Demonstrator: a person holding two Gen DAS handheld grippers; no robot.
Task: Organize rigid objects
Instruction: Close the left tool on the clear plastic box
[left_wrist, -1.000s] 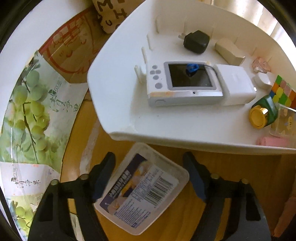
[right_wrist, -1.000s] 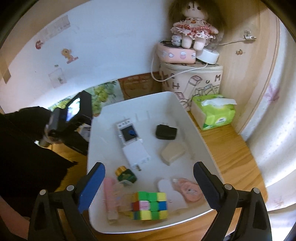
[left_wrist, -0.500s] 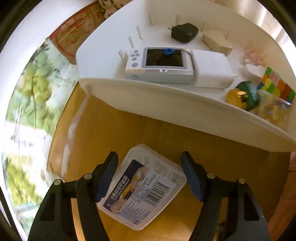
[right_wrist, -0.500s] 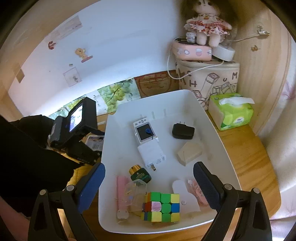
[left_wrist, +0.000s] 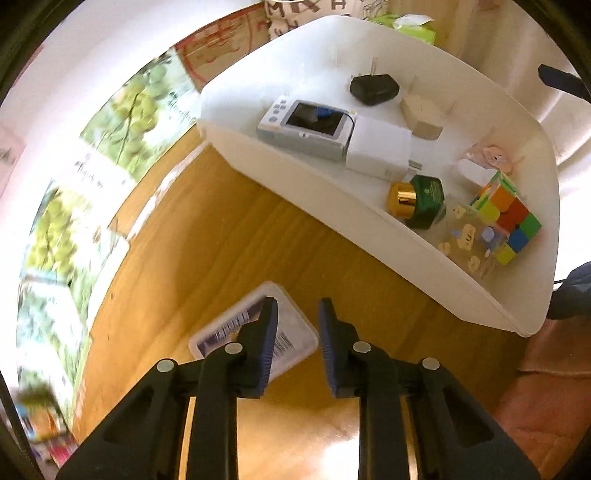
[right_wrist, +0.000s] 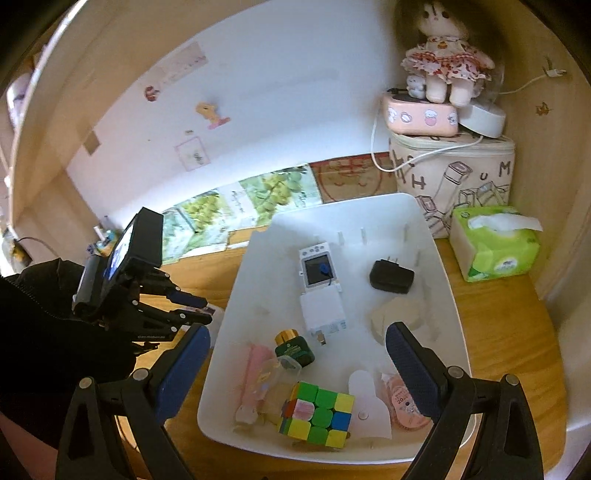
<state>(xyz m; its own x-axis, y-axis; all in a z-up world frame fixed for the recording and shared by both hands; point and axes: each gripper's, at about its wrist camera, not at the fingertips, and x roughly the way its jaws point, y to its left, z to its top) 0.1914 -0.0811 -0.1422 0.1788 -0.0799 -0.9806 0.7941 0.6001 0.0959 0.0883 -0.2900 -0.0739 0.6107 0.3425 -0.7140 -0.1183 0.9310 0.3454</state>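
Note:
A clear flat plastic box (left_wrist: 295, 332) with a barcode label lies on the wooden table, left of the white tray (left_wrist: 332, 192). My left gripper (left_wrist: 295, 310) hangs above the box pointing almost straight down. Its jaws are drawn in to a narrow gap, with nothing pinched between the pads. The left fingertip overlaps the box in the picture. In the right wrist view the left gripper (right_wrist: 192, 306) sits beside the tray (right_wrist: 236, 295). My right gripper (right_wrist: 295, 369) stands wide open over the tray's near end, above a colour cube (right_wrist: 317, 413), and holds nothing.
The tray holds a small screen device (right_wrist: 317, 266), a white charger (right_wrist: 321, 314), a black plug (right_wrist: 391, 277), a green jar (right_wrist: 295, 349) and other small items. A tissue box (right_wrist: 495, 243), a printed bag (right_wrist: 454, 177) and a doll (right_wrist: 443, 55) stand behind it. Grape posters (left_wrist: 140, 110) line the wall.
The left jaws have closed from wide around the box to a narrow gap. The left gripper rose and rolled, and the box now looks smaller below it. The right view shifted slightly.

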